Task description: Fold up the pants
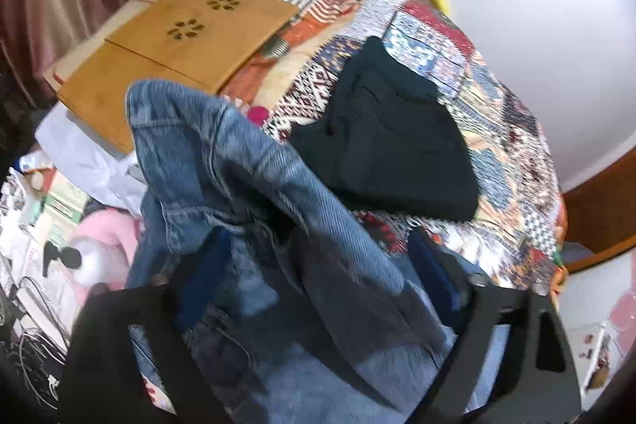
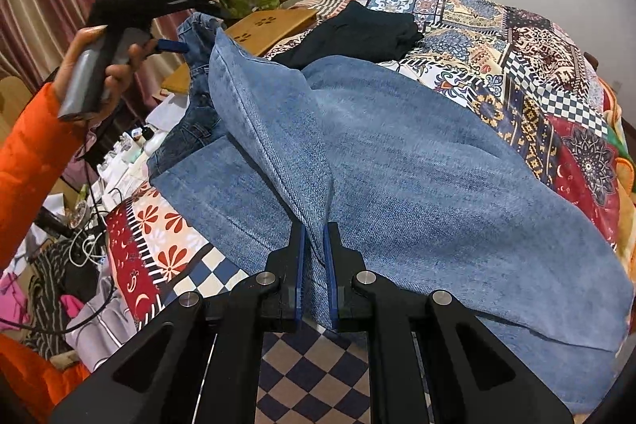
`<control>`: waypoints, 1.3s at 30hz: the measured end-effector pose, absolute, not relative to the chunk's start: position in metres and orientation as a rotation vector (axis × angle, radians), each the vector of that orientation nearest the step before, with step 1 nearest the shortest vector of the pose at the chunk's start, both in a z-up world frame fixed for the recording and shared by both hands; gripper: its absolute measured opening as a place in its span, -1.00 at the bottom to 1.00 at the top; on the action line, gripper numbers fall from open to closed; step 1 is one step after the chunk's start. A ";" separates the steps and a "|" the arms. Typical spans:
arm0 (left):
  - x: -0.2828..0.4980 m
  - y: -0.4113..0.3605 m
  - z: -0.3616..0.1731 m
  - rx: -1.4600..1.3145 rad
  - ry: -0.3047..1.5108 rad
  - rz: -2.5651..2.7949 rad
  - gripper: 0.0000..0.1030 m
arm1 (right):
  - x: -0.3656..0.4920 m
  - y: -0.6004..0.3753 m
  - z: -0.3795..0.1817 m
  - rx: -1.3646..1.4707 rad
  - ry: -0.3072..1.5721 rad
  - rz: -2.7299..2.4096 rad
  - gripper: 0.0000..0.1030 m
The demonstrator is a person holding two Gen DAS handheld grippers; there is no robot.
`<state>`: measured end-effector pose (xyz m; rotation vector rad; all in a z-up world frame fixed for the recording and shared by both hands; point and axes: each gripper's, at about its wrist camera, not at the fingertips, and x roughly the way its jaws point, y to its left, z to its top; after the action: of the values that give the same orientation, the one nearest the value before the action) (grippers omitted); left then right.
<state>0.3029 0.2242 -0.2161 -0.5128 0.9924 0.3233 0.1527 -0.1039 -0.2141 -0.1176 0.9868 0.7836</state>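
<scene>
Blue jeans [image 2: 417,161] lie across a patchwork bedspread [image 2: 536,66], partly lifted. My right gripper [image 2: 315,237] is shut on a raised fold of one jeans leg near the bed's front. My left gripper [image 1: 318,265] has the jeans' waistband end [image 1: 238,161] draped between and over its fingers, which stand wide apart; from the right wrist view it [image 2: 175,46] is held up in the air at the left with the waist hanging from its blue pads. I cannot tell whether it clamps the cloth.
A folded dark garment [image 1: 393,142] [image 2: 357,30] lies farther back on the bed. A wooden lap desk [image 1: 179,46] sits at the bed's far left. Clutter, cables and a pink item [image 1: 99,241] fill the floor left of the bed.
</scene>
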 end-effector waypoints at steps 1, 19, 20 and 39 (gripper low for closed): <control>0.307 0.223 -0.218 -0.495 1.002 0.328 0.35 | 0.153 -0.104 -0.215 -0.114 0.988 0.785 -0.84; 0.210 0.219 -0.213 -0.305 0.985 0.324 -0.71 | 0.148 -0.124 -0.189 -0.081 0.918 0.725 -0.82; 0.202 0.220 -0.216 -0.311 0.990 0.321 -0.71 | 0.147 -0.129 -0.185 -0.072 0.907 0.710 -0.81; 0.143 0.208 -0.288 -0.366 1.142 0.279 -0.28 | 0.154 -0.255 -0.192 0.125 0.908 0.297 -0.44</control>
<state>0.1429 0.2076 -0.2884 -0.3664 1.1421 0.2789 0.1543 -0.2554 -0.1922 0.1252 0.9081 0.2967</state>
